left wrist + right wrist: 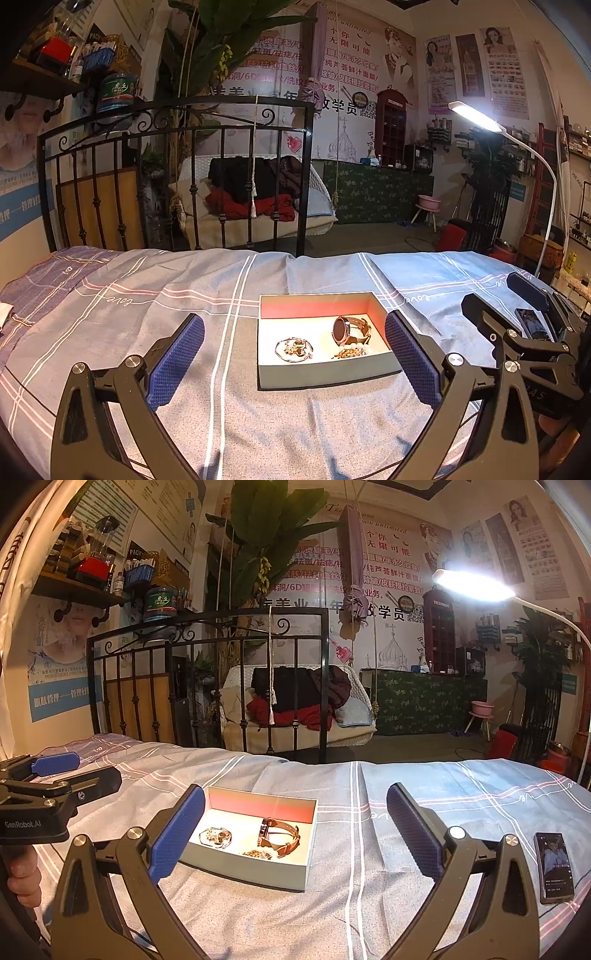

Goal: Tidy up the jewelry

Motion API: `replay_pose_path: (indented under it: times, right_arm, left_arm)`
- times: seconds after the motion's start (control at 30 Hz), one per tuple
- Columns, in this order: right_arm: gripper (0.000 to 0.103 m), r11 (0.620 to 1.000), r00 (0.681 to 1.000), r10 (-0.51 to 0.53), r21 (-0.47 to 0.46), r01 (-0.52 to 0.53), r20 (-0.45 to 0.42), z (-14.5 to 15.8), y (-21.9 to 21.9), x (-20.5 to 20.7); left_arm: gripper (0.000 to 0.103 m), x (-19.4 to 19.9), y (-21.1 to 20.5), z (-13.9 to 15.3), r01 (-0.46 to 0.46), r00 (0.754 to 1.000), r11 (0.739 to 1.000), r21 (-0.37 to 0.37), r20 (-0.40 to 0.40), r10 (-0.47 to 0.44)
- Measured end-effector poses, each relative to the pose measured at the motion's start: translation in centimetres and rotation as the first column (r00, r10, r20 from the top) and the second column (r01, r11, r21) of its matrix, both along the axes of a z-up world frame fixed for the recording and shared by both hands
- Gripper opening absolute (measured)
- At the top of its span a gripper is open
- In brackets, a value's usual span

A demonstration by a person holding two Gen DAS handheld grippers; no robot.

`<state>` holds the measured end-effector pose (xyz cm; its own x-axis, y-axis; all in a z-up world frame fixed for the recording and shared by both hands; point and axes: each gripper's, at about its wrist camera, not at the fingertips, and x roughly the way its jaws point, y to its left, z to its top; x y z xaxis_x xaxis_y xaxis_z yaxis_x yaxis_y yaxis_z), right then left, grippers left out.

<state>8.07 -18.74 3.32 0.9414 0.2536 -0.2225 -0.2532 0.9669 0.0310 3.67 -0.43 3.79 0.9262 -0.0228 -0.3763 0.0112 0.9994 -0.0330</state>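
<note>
Resting on the plaid bedsheet [147,332], the open box [325,373] holds a watch [345,330], a bracelet [293,349] and a small chain [349,353]. Both the left gripper [293,363] and right gripper [295,834] hover with fingers spread wide, gripping nothing; a phone [554,866] lies nearby.

Two low, near wrist views along open fingers toward the headboard [177,177], sharing the box [325,373]

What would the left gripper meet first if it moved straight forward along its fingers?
Probably the grey box: its near wall lies between the open fingers of the left gripper, ahead of the watch inside. Depth is unclear; if the gripper travels high enough, it could pass above the box.
</note>
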Motion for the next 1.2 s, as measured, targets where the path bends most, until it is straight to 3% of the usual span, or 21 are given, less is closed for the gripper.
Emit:
replay_pose_path:
  times: [0.87, 1.2]
  right_arm:
    - [0.097, 1.0, 1.0, 0.006, -0.008, -0.006, -0.011, -0.08, -0.11, -0.18]
    - [0.097, 1.0, 1.0, 0.012, -0.013, -0.012, -0.022, -0.05, 0.2, -0.03]
  left_arm:
    - [0.096, -0.12, -0.28, -0.17, 0.003, 1.0, 1.0, -0.005, -0.002, -0.003]
    - [0.096, 0.19, -0.01, -0.36, 0.006, 0.999, 1.0, -0.027, -0.037, -0.007]
